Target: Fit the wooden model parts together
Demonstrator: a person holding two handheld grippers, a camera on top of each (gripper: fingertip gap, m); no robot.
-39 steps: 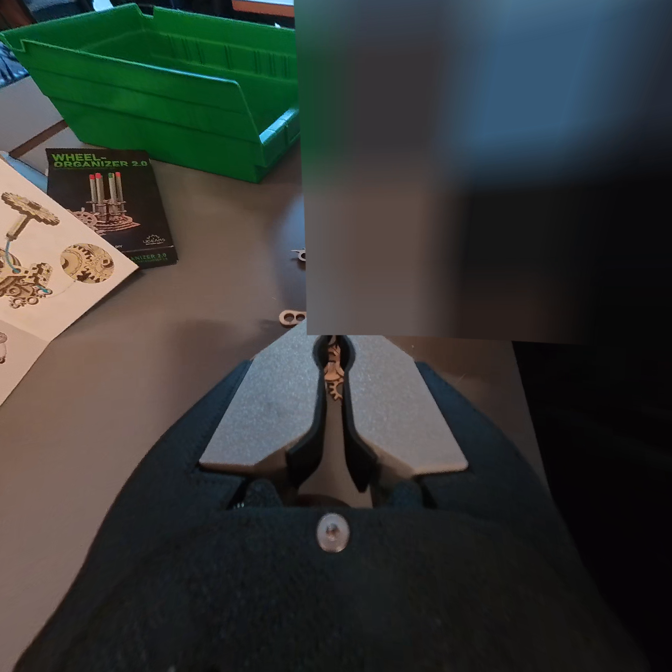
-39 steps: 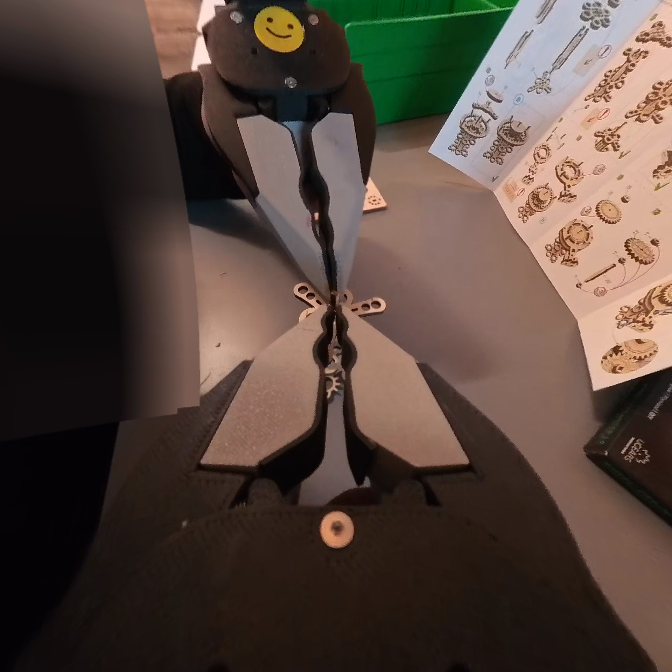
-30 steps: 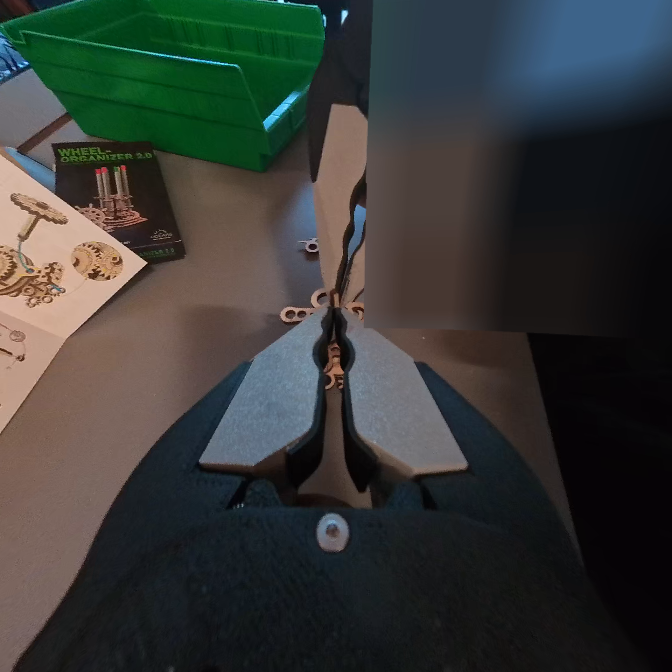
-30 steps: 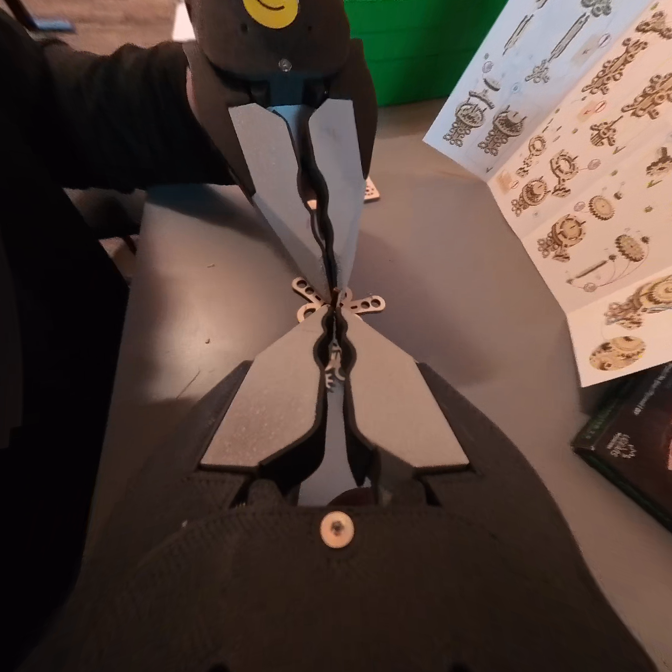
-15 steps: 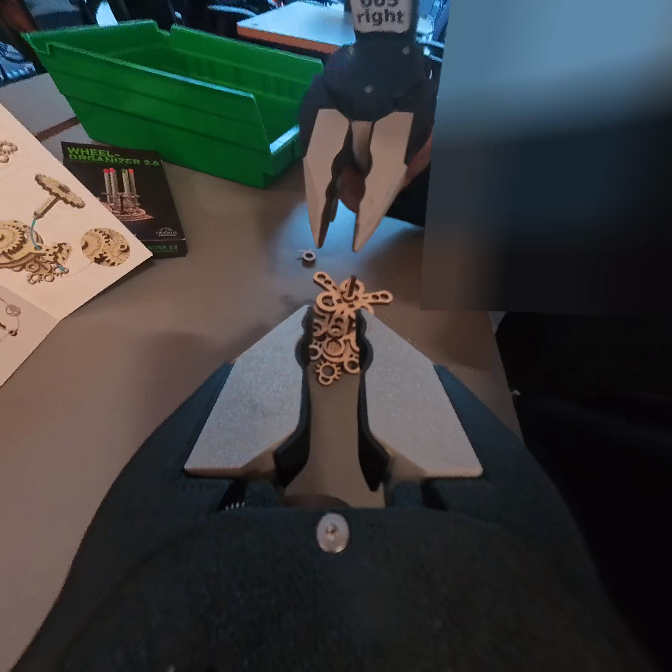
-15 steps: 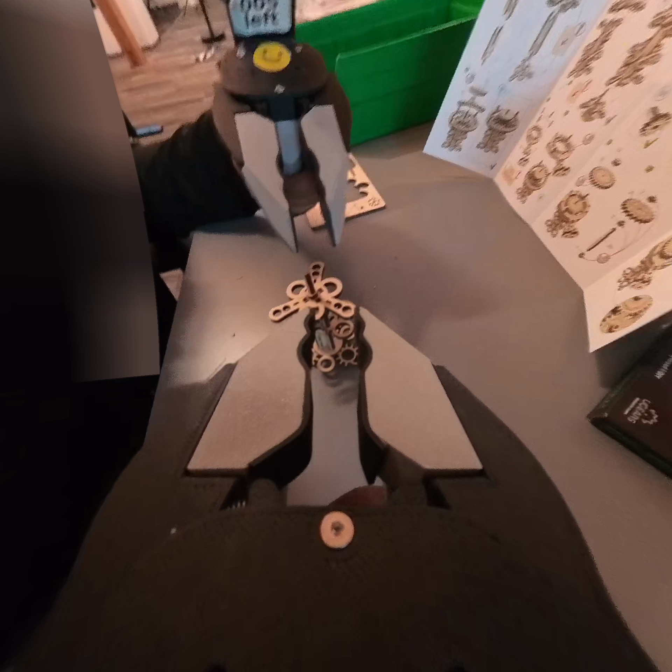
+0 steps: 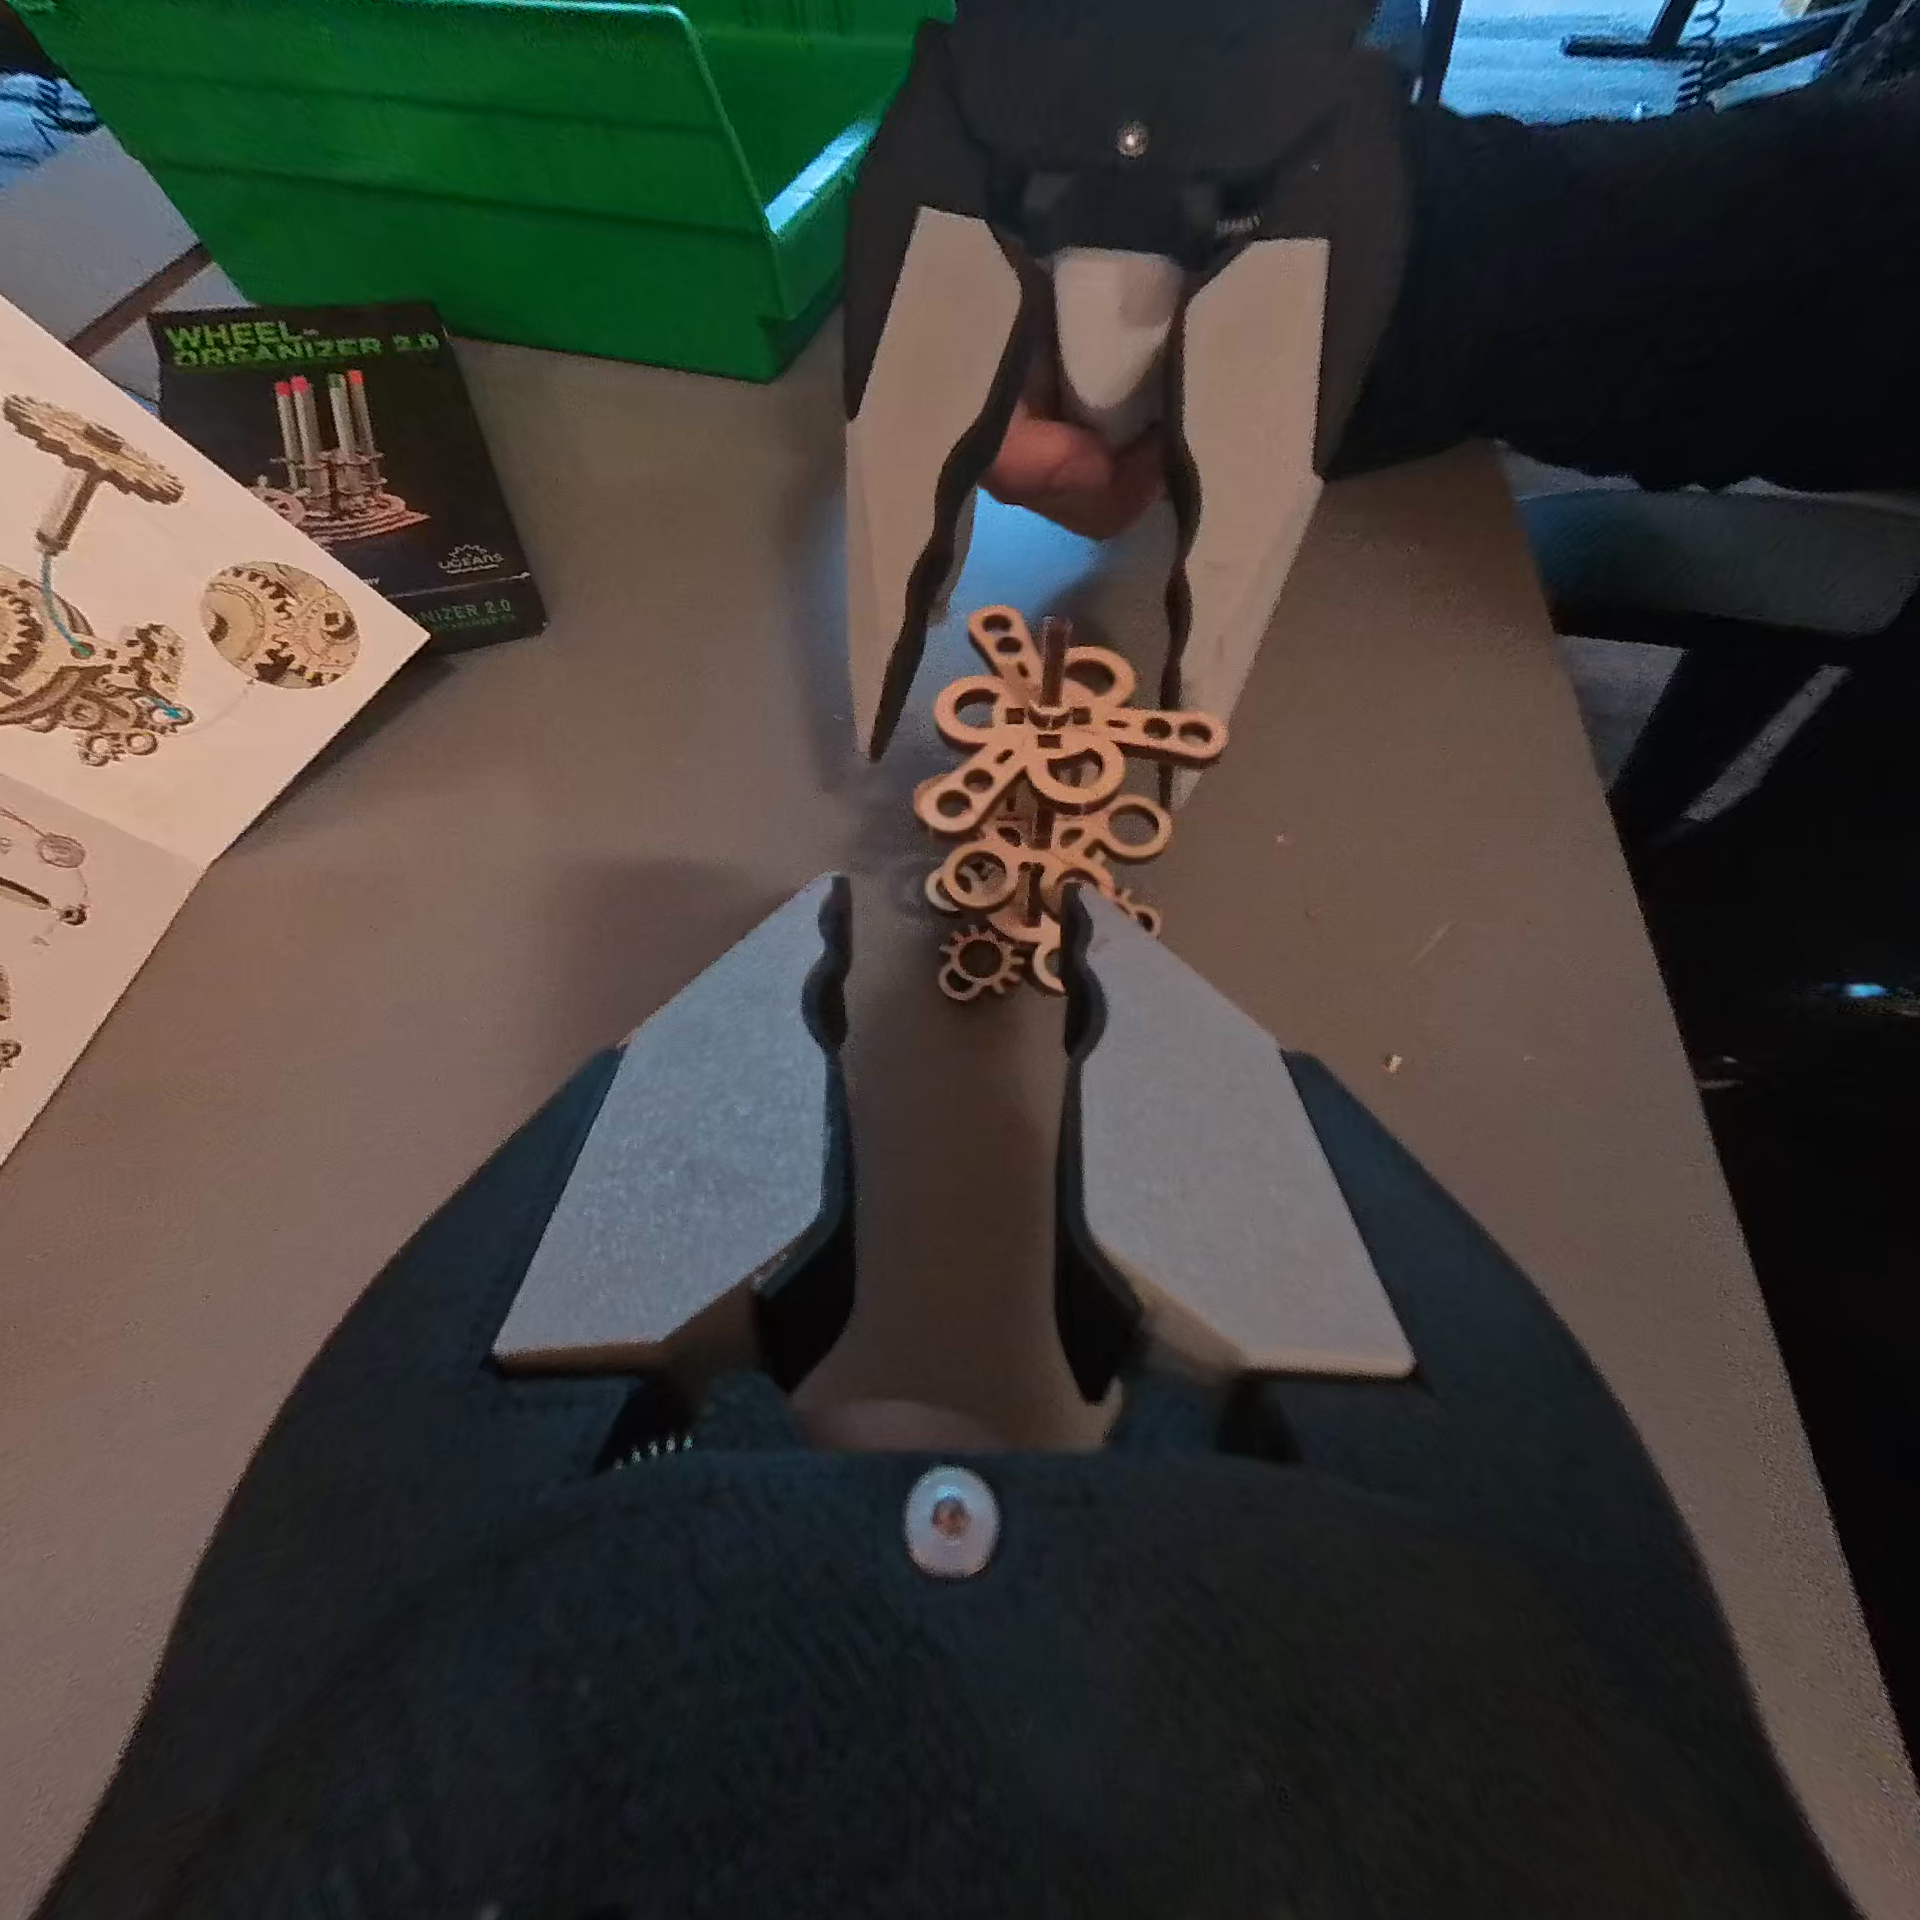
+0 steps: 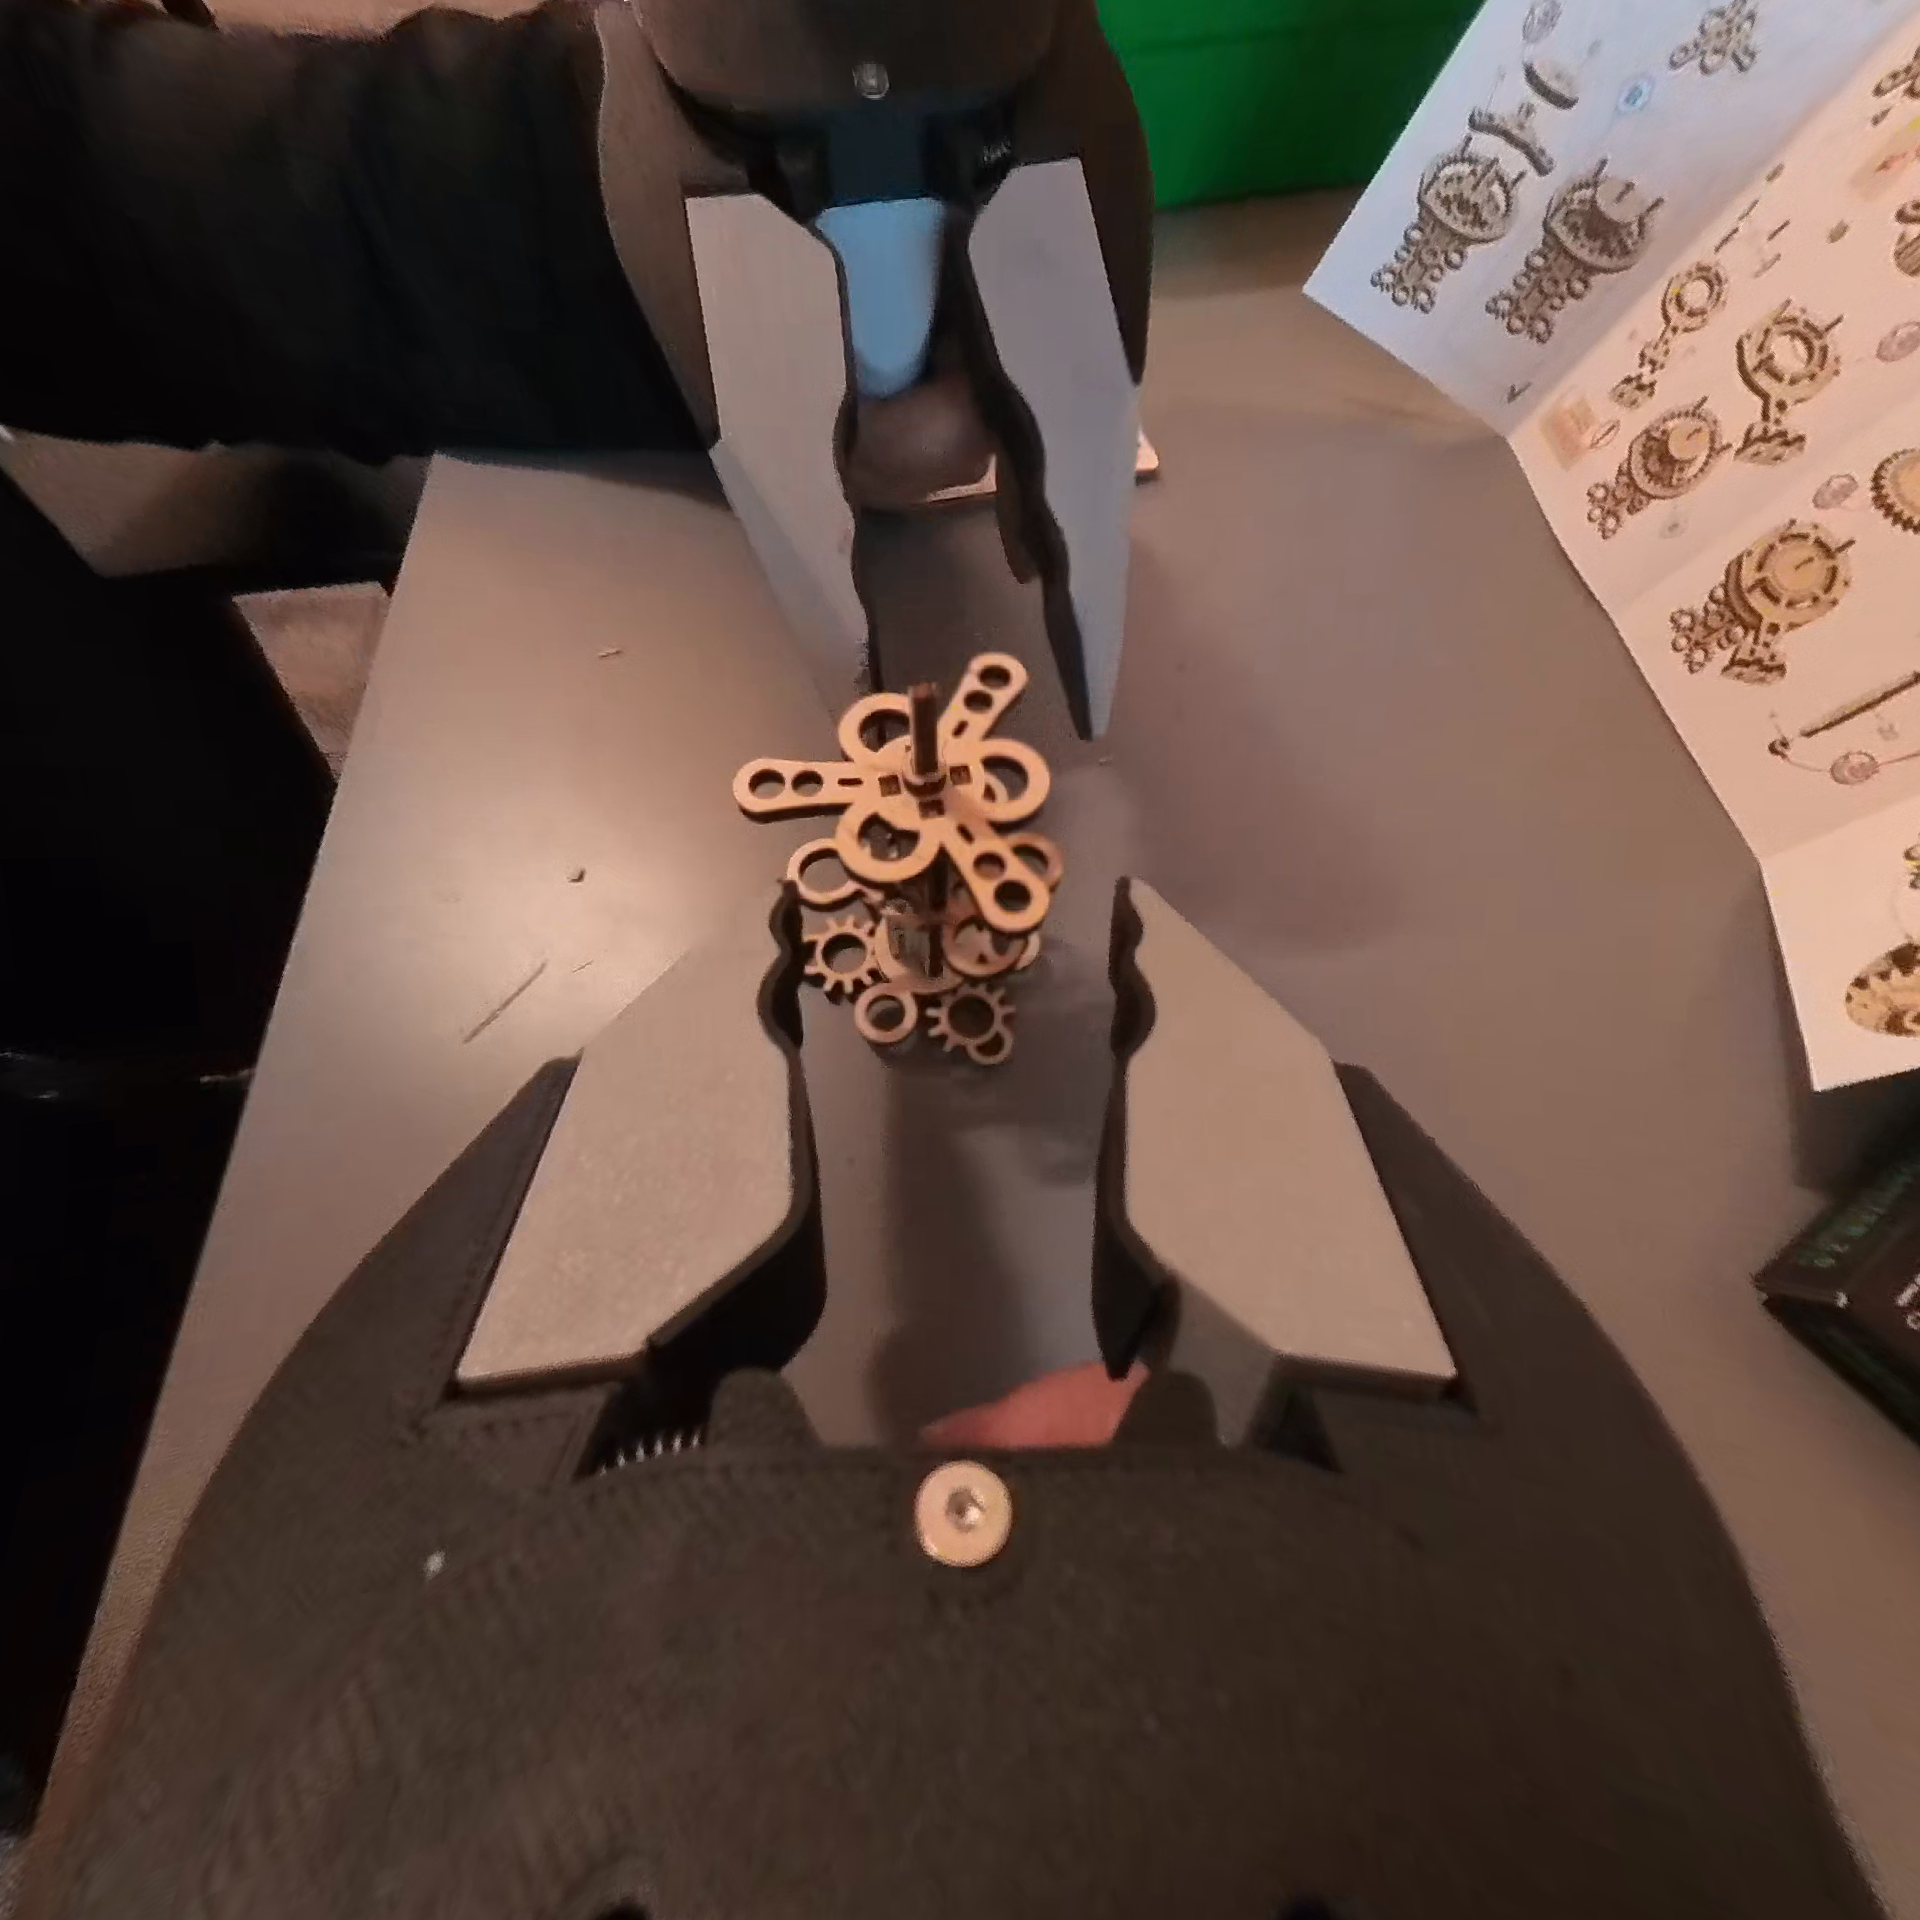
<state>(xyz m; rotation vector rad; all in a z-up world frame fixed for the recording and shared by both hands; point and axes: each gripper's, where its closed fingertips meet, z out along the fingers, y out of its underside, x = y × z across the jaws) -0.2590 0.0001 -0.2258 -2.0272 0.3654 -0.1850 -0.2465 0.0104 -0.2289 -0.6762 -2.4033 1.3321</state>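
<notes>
The wooden model (image 7: pixel 1049 790) stands upright on the grey table (image 7: pixel 416 1039). It is a stack of ringed, three-armed plates and small gears on a thin axle. My left gripper (image 7: pixel 954 902) is open and empty, with the model's lower gears just past its fingertips, toward the right one. My right gripper (image 8: pixel 951 902) is open and empty too, with the model (image 8: pixel 914 862) between and just beyond its tips. Each gripper faces the other across the model: the right gripper (image 7: pixel 1029 769) and the left gripper (image 8: pixel 975 696) both show open. Neither visibly grips the model.
A green bin (image 7: pixel 468 156) stands at the back of the table. A black box (image 7: pixel 343 468) and an unfolded instruction sheet (image 7: pixel 156 644) lie beside it; the sheet (image 8: pixel 1662 520) and box (image 8: pixel 1849 1278) also show in the right wrist view. The table edge (image 7: pixel 1558 727) runs close by. The grippers are tip to tip, or close to it.
Both grippers were shut on the model, tip to tip. They have opened and let it go, and the jaws now stand wider. The model stands free on the table.
</notes>
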